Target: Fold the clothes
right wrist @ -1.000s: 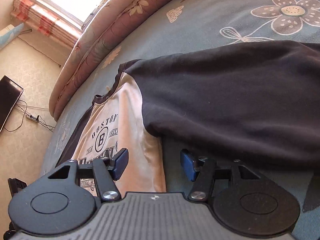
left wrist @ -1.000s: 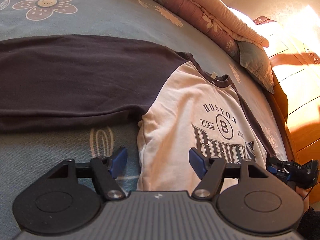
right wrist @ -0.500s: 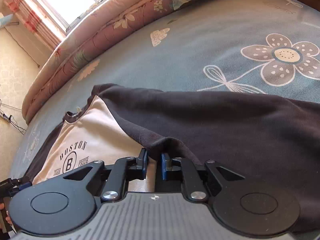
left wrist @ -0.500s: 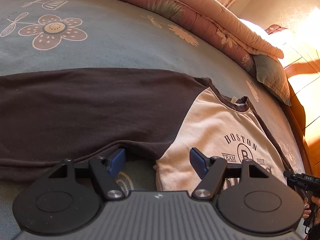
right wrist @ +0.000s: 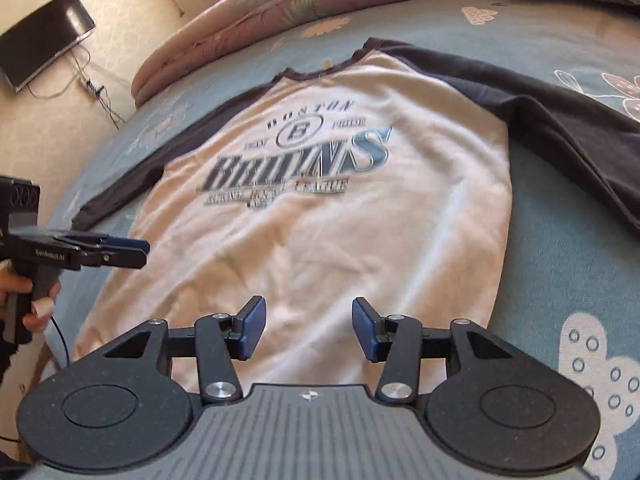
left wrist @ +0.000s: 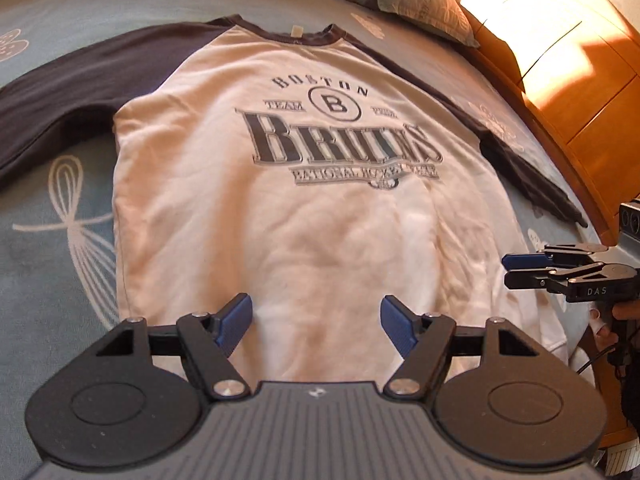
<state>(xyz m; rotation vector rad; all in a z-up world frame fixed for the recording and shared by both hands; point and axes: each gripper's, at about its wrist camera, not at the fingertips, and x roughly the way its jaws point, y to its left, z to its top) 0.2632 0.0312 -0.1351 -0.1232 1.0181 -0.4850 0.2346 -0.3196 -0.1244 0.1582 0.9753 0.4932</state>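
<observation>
A cream sweatshirt (left wrist: 312, 220) (right wrist: 320, 220) with a Boston Bruins print lies face up on the bed. Its dark sleeves (left wrist: 60, 96) (right wrist: 560, 120) are spread out to both sides. My left gripper (left wrist: 316, 312) hovers over the lower part of the shirt's body, jaws wide and still opening, nothing between them. My right gripper (right wrist: 308, 312) hangs over the same lower part, its jaws opening and empty. Each gripper also shows side on in the other's view: the right gripper (left wrist: 516, 270) by the shirt's right hem, the left gripper (right wrist: 136, 252) by its left edge.
The bed has a blue sheet (left wrist: 52, 240) with flower prints. A rolled pink quilt (right wrist: 280, 4) and a pillow (left wrist: 420, 4) lie at its far side. A wooden bed end (left wrist: 580, 92) borders one side. A dark screen (right wrist: 44, 40) with cables hangs on the wall.
Both views have swung from the dark sleeve to the shirt's front. The right gripper pinched the sleeve's edge half a second ago and has since let go. The left stayed open.
</observation>
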